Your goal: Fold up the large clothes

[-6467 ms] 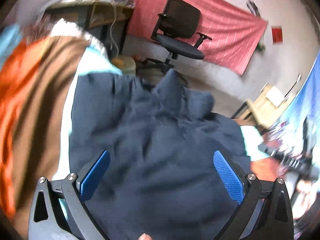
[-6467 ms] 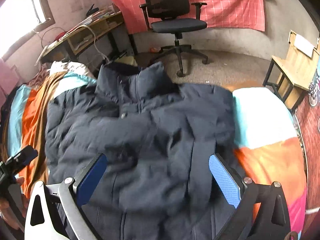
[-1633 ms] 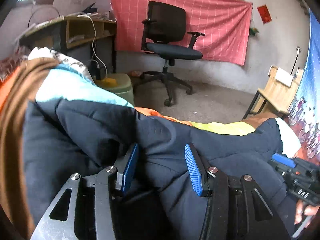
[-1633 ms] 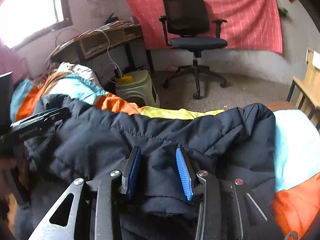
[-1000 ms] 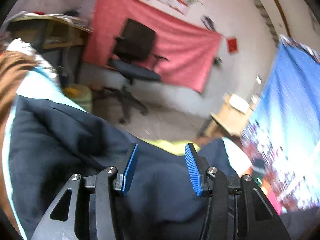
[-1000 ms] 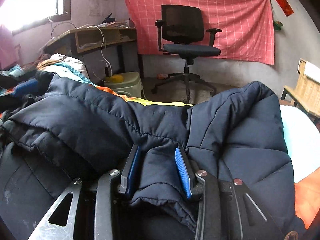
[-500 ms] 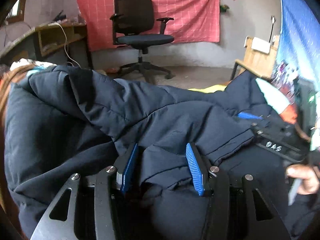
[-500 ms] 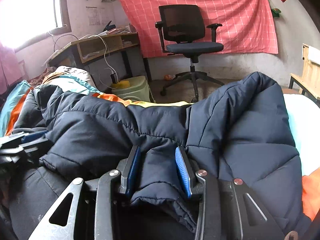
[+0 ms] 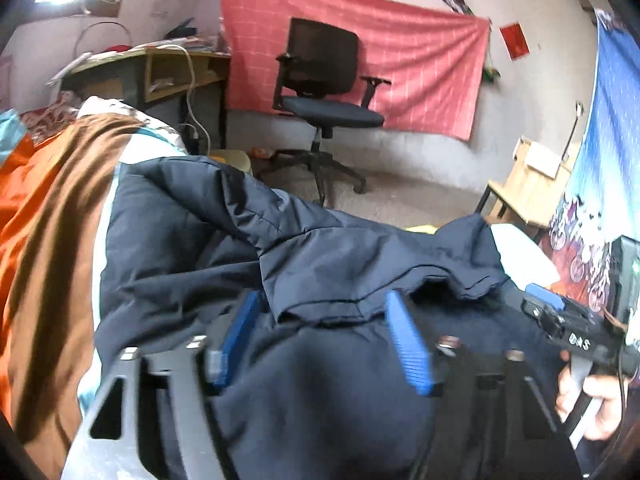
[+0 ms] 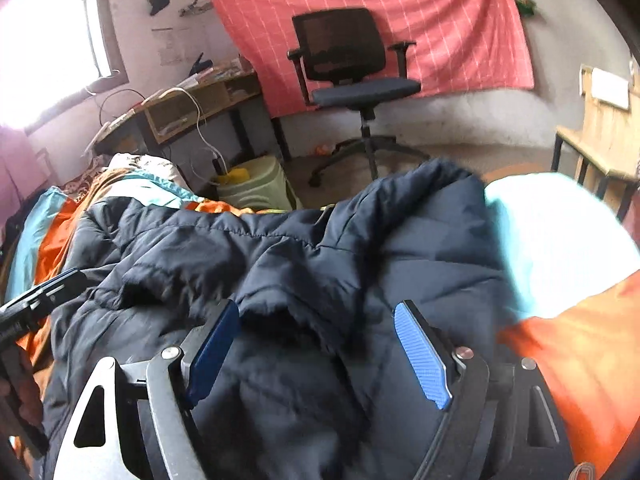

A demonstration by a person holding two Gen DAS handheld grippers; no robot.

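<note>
A dark navy padded jacket point(image 9: 328, 264) lies on the bed, its far half folded back over the near half; it also shows in the right wrist view point(image 10: 320, 264). My left gripper point(image 9: 322, 304) is open, its blue pads either side of the folded hem, which lies loose between them. My right gripper point(image 10: 316, 312) is open over the same folded edge, not gripping it. The right gripper shows at the right of the left wrist view point(image 9: 568, 324); the left gripper shows at the left of the right wrist view point(image 10: 40, 296).
The bed cover point(image 9: 44, 208) is orange, brown, pale blue and white point(image 10: 560, 236). Beyond the bed are a black office chair point(image 9: 324, 92), a desk point(image 9: 152, 68), a pale green stool point(image 10: 260, 188) and a wooden bench point(image 9: 520, 184).
Both grippers have opened and let go of the jacket's folded edge, which now rests on the lower half of the jacket. Both have drawn back slightly.
</note>
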